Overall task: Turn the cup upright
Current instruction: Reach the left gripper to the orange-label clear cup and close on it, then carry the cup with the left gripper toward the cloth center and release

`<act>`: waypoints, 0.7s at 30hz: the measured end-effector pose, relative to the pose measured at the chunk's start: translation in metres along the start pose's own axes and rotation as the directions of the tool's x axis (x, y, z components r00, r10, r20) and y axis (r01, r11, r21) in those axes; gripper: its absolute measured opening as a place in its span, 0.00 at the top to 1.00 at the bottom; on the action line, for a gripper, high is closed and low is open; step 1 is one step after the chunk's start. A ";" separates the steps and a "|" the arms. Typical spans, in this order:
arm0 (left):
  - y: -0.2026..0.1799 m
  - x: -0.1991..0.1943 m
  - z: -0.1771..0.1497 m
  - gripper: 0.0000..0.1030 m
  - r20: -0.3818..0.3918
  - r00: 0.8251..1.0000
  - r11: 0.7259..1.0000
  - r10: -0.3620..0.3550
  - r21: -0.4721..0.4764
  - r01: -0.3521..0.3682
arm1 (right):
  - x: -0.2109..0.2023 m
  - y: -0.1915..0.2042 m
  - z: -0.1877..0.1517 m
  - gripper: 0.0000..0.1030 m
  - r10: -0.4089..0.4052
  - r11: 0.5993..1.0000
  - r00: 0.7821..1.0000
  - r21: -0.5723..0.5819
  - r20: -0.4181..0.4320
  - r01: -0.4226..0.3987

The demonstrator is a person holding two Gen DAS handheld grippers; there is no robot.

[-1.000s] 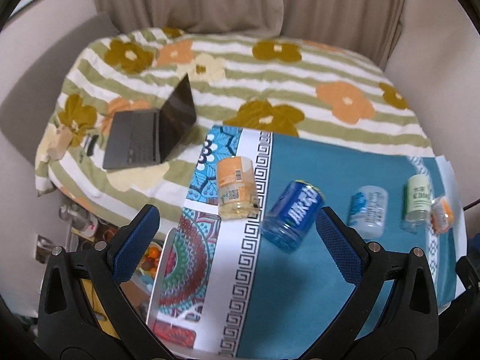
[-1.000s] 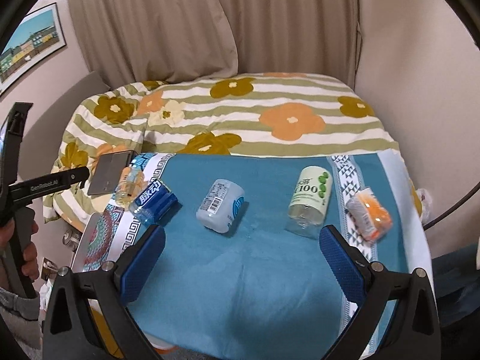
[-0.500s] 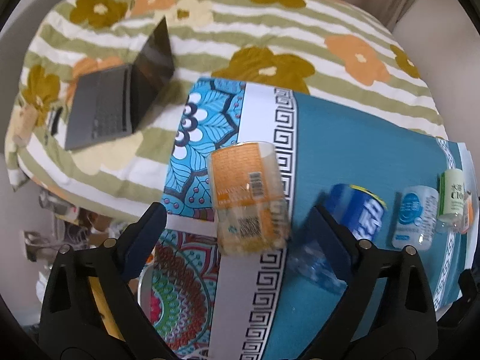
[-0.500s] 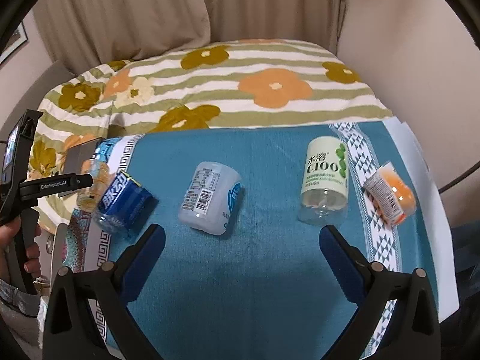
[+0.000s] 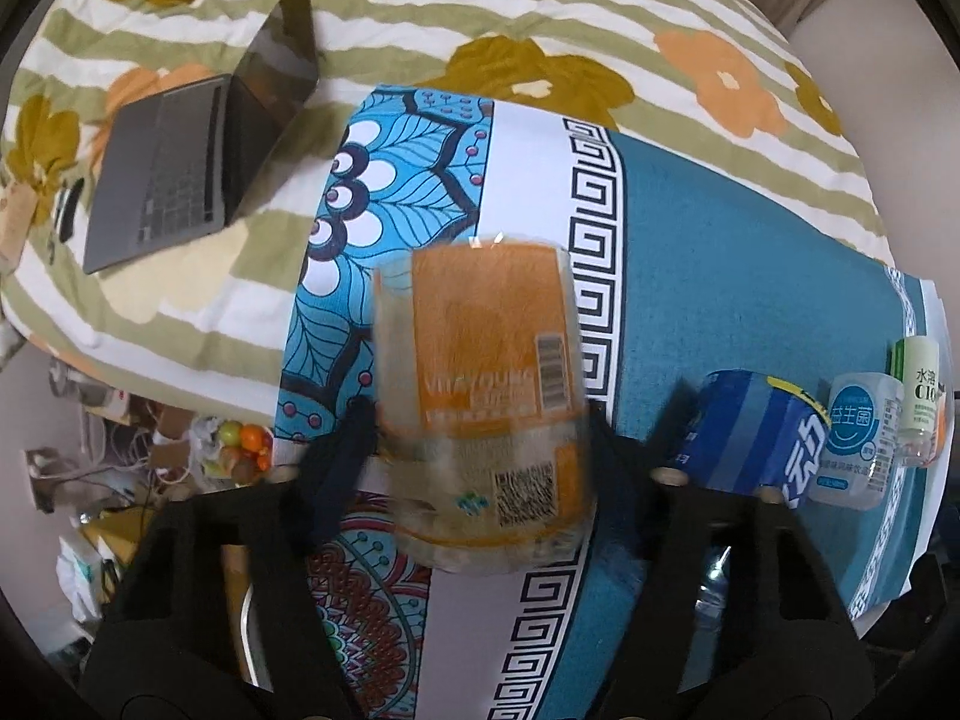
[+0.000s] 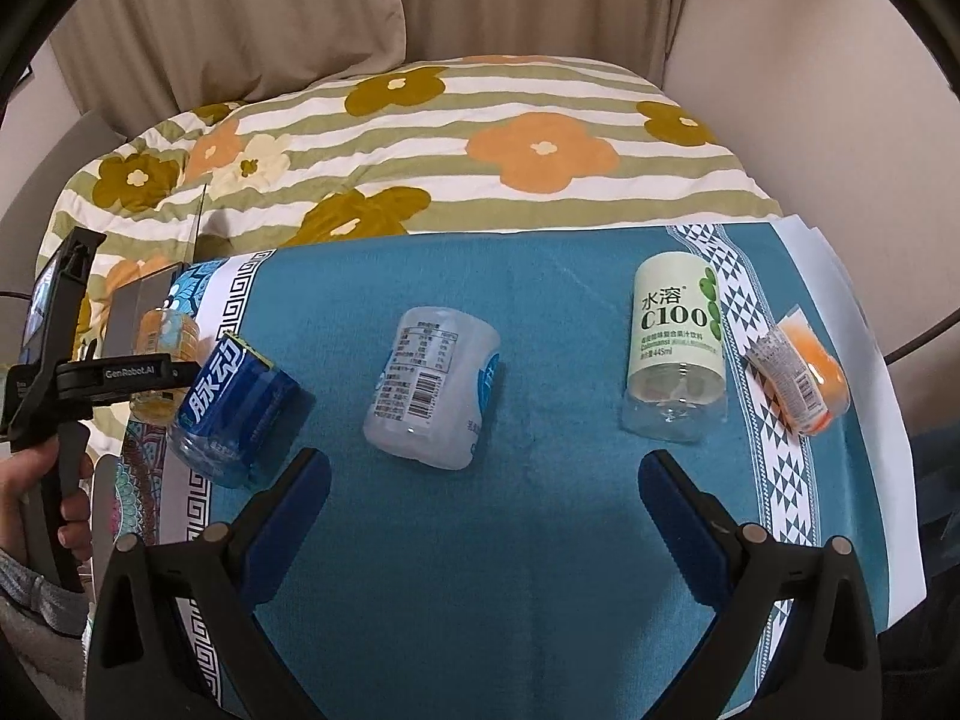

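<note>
Item: orange-labelled clear cup [image 5: 486, 402], lying on the white key-pattern border of the patterned cloth [image 5: 750, 276] at the bench's left end, blurred in the left wrist view. Left gripper [image 5: 480, 426]: jaws set at either flank of the cup, at or very near its sides; whether they already pinch it cannot be told through the blur. Right gripper [image 6: 483, 480]: jaws spread wide, holding nothing, hovering over bare teal cloth near the white-labelled cup [image 6: 432, 387]. Neighbours: blue-labelled cup [image 5: 756, 438] just beside the left gripper's right jaw; green C100 cup [image 6: 675, 348] and small orange-wrapped cup [image 6: 798, 372] well apart at the right end. Hazards, judged: thin clear plastic may buckle or squirt out under a hard squeeze; a grip low on the wall may let it swivel mid-turn; the right jaw may knock the blue-labelled cup; the cloth edge lies near, so a dropped cup may roll off toward the clutter below [image 5: 228, 450].
</note>
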State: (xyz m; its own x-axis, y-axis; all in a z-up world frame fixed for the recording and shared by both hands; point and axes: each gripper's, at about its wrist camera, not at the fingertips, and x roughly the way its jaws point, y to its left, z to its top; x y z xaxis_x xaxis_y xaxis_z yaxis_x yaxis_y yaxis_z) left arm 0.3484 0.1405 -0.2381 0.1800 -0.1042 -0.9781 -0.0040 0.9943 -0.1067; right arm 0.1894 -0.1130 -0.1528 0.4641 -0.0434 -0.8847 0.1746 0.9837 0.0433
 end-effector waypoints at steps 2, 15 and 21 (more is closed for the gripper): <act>0.002 -0.001 0.000 0.38 0.006 1.000 1.000 -0.006 -0.010 0.006 | 0.002 0.001 0.001 0.00 0.003 1.000 1.000 -0.006 -0.002 -0.003; -0.003 -0.055 -0.017 0.38 0.123 0.992 0.999 0.038 -0.004 -0.038 | -0.015 -0.002 -0.003 0.00 0.051 0.998 0.998 -0.036 0.039 -0.050; -0.026 -0.092 -0.044 0.38 0.176 0.983 0.999 0.050 -0.001 -0.051 | -0.037 -0.018 -0.012 0.00 0.096 0.994 0.992 -0.055 0.083 -0.092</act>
State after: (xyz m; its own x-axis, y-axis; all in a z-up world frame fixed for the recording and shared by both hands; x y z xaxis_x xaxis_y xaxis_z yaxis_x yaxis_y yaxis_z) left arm 0.2885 0.1233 -0.1536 0.3497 -0.0488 -0.9356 -0.0140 0.9983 -0.0573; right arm 0.1588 -0.1266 -0.1258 0.5495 0.0368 -0.8347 0.0836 0.9916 0.0988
